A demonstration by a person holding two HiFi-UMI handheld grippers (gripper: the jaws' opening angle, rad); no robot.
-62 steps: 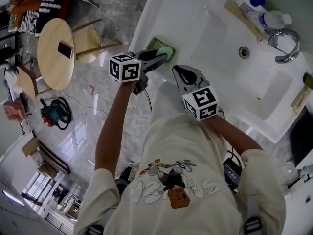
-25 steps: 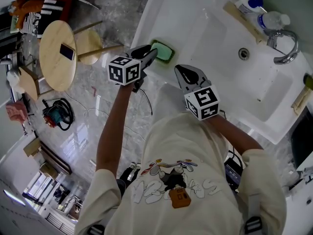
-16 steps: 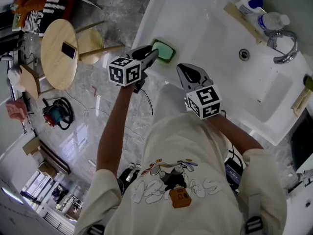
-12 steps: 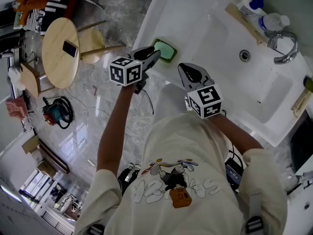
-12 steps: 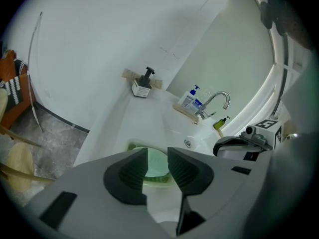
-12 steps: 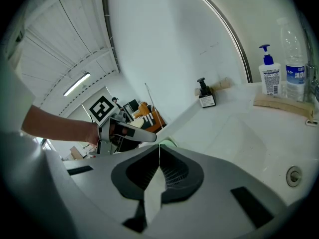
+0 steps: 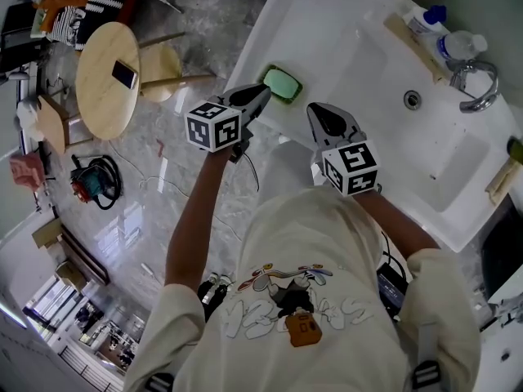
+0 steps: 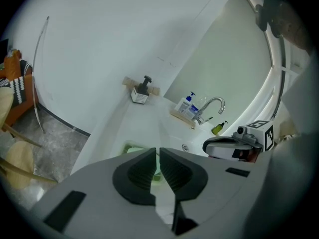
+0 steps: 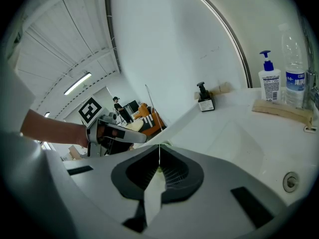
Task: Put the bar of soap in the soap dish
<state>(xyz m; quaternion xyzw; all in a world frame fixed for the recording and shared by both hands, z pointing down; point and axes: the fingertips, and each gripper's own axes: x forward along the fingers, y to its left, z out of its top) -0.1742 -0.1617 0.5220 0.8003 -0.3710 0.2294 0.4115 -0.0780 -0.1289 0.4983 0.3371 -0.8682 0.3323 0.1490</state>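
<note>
Soap, pale green, lies inside the green soap dish at the left edge of the white surface, well apart from the sink basin and the faucet in the head view. The left gripper points at the dish, its tips just beside the dish's near rim. The right gripper hangs near the dish, to its right and not touching it. In the left gripper view the jaws are closing, with only a narrow slit left and nothing between them; the dish shows beyond the tips. In the right gripper view the jaws meet in a closed line and hold nothing. A pump bottle and a clear water bottle stand at the far right.
</note>
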